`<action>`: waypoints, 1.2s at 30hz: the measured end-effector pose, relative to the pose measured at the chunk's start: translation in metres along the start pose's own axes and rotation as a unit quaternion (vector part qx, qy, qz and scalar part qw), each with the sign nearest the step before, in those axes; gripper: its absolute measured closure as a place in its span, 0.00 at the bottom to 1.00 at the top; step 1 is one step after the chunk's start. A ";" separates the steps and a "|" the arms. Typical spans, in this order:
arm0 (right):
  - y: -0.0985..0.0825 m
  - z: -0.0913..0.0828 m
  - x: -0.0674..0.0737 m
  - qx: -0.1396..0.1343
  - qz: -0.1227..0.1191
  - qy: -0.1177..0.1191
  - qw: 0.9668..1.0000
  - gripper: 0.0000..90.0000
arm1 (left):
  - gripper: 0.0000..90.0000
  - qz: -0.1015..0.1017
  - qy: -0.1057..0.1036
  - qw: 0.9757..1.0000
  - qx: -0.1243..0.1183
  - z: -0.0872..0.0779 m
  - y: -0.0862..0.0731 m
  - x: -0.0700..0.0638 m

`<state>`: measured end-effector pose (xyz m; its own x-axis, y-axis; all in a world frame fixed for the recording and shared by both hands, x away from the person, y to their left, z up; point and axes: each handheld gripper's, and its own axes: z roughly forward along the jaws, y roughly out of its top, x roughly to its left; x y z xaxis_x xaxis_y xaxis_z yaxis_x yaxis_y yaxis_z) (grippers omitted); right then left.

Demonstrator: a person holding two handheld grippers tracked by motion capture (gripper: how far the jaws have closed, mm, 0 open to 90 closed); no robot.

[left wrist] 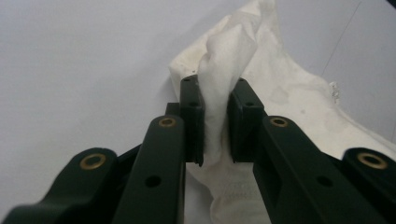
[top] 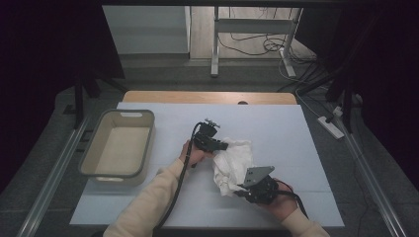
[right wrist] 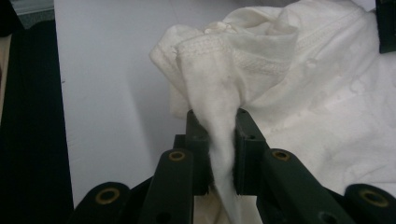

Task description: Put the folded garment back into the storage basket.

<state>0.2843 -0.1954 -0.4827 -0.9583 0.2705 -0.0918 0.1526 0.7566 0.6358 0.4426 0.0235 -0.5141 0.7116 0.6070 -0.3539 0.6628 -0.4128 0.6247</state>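
A crumpled white cloth (top: 232, 163) lies in the middle of the pale sheet. My left gripper (top: 223, 146) reaches in from the left and is shut on a raised fold at the cloth's upper left edge. In the left gripper view that white cloth (left wrist: 299, 98) is pinched between the two black pads (left wrist: 192, 116). My right gripper (top: 240, 191) sits at the cloth's lower right corner and is shut on a bunched edge. The right gripper view shows a twisted strip of the cloth (right wrist: 280, 84) squeezed between its pads (right wrist: 247, 144).
A grey rectangular tub (top: 118, 144) with nothing in it stands at the left of the sheet. The wooden table edge (top: 207, 97) runs along the back. Metal rails (top: 49, 182) flank both sides, and cables lie on the floor beyond.
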 end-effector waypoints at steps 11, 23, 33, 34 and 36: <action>0.004 -0.010 0.000 -0.027 0.000 -0.016 1.000 0.88 | 0.87 0.010 -0.003 1.000 -0.029 -0.012 0.003 -0.005; 0.007 -0.016 -0.004 -0.045 0.011 -0.030 0.998 0.88 | 0.87 0.015 -0.005 0.999 -0.050 -0.023 0.005 -0.008; 0.009 -0.014 -0.007 -0.062 0.023 -0.029 0.997 0.88 | 0.87 0.018 -0.003 0.998 -0.063 -0.036 0.005 -0.008; 0.009 -0.014 -0.007 -0.064 0.024 -0.029 0.997 0.88 | 0.87 0.018 -0.004 0.998 -0.065 -0.037 0.005 -0.008; 0.011 -0.014 -0.007 -0.065 0.024 -0.029 0.997 0.88 | 0.87 0.019 -0.003 0.998 -0.067 -0.039 0.005 -0.008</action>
<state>0.2896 -0.1976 -0.4646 -0.9341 0.3424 -0.1005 0.1624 0.6587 0.7347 0.4312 0.0433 -0.4805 0.7372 0.5883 -0.3324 0.5987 -0.3405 0.7250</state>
